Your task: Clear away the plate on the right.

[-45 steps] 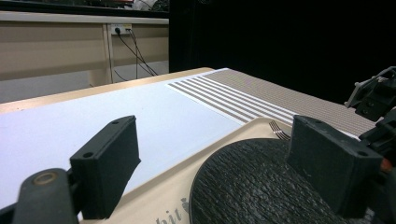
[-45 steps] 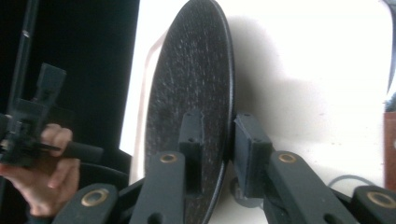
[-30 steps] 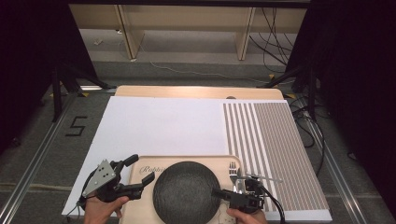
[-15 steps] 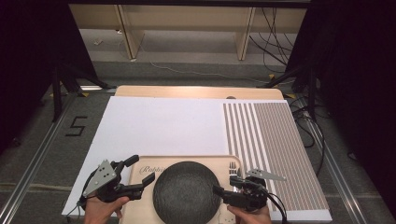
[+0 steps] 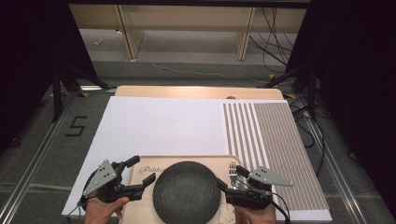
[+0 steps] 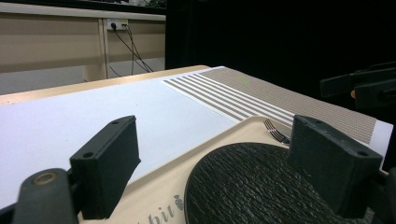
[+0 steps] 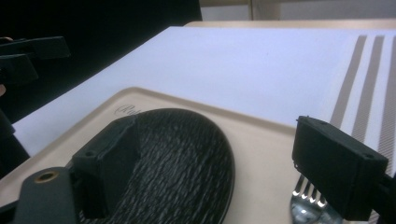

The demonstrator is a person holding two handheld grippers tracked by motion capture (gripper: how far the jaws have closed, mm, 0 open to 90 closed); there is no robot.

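Observation:
A round dark textured plate (image 5: 187, 195) lies on a beige tray (image 5: 149, 163) at the table's near edge. A metal fork (image 5: 232, 167) rests on the tray just right of the plate. My left gripper (image 5: 140, 171) hovers open at the plate's left rim, and in the left gripper view (image 6: 219, 163) its jaws stand wide over the plate (image 6: 252, 186), with the fork (image 6: 275, 133) beyond. My right gripper (image 5: 229, 179) is open at the plate's right rim; its jaws have just been opening. Nothing is held between them (image 7: 224, 168), and the fork tines (image 7: 306, 196) lie below the right jaw.
A white sheet (image 5: 163, 123) covers most of the table, with a brown striped mat (image 5: 271, 135) on its right. The wooden table edge (image 5: 196, 91) runs along the far side. Black curtains flank the table, and cables trail on the floor behind.
My right gripper has lifted a little beside the fork, and its jaws have spread wider. The left gripper, plate and tray have stayed put.

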